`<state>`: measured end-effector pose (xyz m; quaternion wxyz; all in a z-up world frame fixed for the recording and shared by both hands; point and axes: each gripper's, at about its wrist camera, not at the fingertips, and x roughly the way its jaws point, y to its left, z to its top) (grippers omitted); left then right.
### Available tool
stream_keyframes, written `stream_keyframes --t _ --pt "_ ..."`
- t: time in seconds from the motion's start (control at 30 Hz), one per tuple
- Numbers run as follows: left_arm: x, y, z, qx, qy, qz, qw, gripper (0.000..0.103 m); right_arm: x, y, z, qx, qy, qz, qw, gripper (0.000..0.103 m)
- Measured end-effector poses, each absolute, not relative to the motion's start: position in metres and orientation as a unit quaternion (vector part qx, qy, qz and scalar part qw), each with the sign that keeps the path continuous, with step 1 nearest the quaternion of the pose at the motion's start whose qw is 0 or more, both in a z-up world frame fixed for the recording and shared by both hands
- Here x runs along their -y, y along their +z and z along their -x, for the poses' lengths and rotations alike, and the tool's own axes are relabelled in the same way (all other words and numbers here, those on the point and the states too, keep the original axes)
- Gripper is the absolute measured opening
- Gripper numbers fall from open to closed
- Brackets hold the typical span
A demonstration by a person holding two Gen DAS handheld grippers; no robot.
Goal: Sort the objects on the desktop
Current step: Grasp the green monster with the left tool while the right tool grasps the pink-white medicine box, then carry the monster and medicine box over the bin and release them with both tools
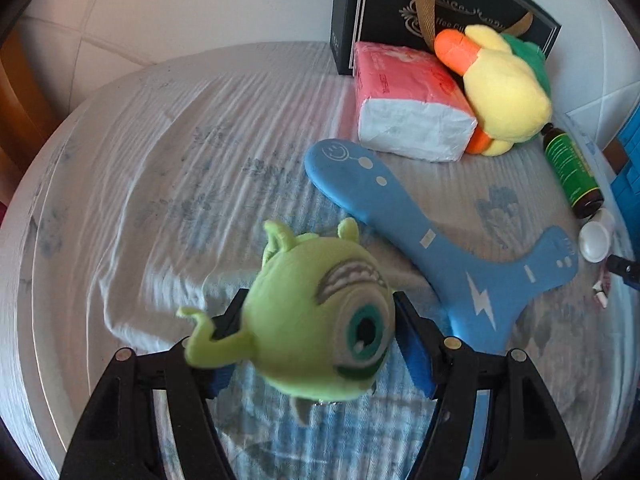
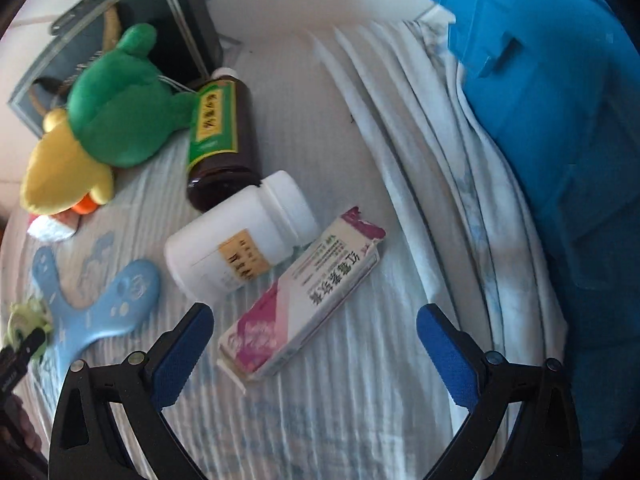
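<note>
My left gripper (image 1: 318, 308) is shut on a green one-eyed plush toy (image 1: 320, 320), its blue pads pressing both sides of the round body above the striped white tablecloth (image 1: 160, 184). In the right wrist view the same plush (image 2: 24, 320) shows at the far left edge. My right gripper (image 2: 316, 314) is open and points down over a pink-and-white medicine box (image 2: 304, 296) lying flat between its fingers, untouched. A white pill bottle (image 2: 240, 240) lies on its side against the box, and a brown bottle with a green label (image 2: 222, 136) lies behind it.
A blue boomerang-shaped toy (image 1: 420, 232) lies beside the held plush. Behind it sit a pink tissue pack (image 1: 408, 108), a yellow-and-green duck plush (image 1: 504, 88) and a black gift bag (image 1: 400, 4). A blue plastic crate (image 2: 540, 100) stands at the right.
</note>
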<state>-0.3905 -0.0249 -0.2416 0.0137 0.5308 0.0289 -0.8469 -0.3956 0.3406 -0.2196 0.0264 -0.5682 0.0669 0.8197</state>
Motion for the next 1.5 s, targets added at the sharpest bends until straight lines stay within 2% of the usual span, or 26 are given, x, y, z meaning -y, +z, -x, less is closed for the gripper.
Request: stream_keyframes --t 0.03,0.07,0.1,0.13,0.17,0.23,0.27,0.3,0.57,0.93,1.2,1.5 --pt "0.023 -0.243 0.391 -0.028 -0.848 -0.529 0.014 0.060 -0.340 -0.223 0.398 -0.066 0.818 0.571 0.029 0.101" --pt "0.023 -0.242 0.390 -0.029 -0.850 -0.526 0.014 0.059 -0.338 -0.225 0.400 -0.062 0.816 0.574 0.032 0.089" --pt "0.022 -0.241 0.388 -0.031 -0.850 -0.525 0.013 0.058 -0.336 -0.228 0.401 -0.054 0.814 0.577 0.036 0.066" --pt "0.023 -0.240 0.386 -0.032 -0.851 -0.524 0.013 0.057 -0.333 -0.229 0.401 -0.050 0.812 0.580 0.036 0.060" --pt "0.023 -0.238 0.383 -0.034 -0.852 -0.523 0.015 0.057 -0.330 -0.227 0.399 -0.031 0.816 0.576 0.046 0.047" --pt "0.023 -0.232 0.374 -0.035 -0.855 -0.517 0.017 0.057 -0.327 -0.223 0.395 -0.022 0.818 0.574 0.040 0.037" --pt "0.022 -0.227 0.369 -0.032 -0.858 -0.512 0.018 0.057 -0.326 -0.221 0.392 -0.021 0.818 0.573 0.038 0.020" --pt "0.021 -0.221 0.363 -0.032 -0.862 -0.506 0.017 0.057 -0.326 -0.219 0.388 -0.019 0.819 0.573 0.039 0.018" --pt "0.005 -0.170 0.306 -0.037 -0.882 -0.471 -0.001 0.057 -0.330 -0.174 0.335 -0.027 0.833 0.553 0.001 0.017" --pt "-0.046 -0.068 0.218 -0.028 -0.923 -0.380 -0.051 0.057 -0.324 -0.048 0.218 -0.008 0.900 0.432 -0.055 0.018" --pt "-0.113 0.001 0.161 0.000 -0.943 -0.312 -0.113 0.057 -0.333 0.029 0.131 0.000 0.944 0.323 -0.061 0.018" --pt "-0.220 0.057 0.126 0.030 -0.949 -0.246 -0.195 0.057 -0.406 0.099 0.067 0.003 0.971 0.238 -0.019 0.018"
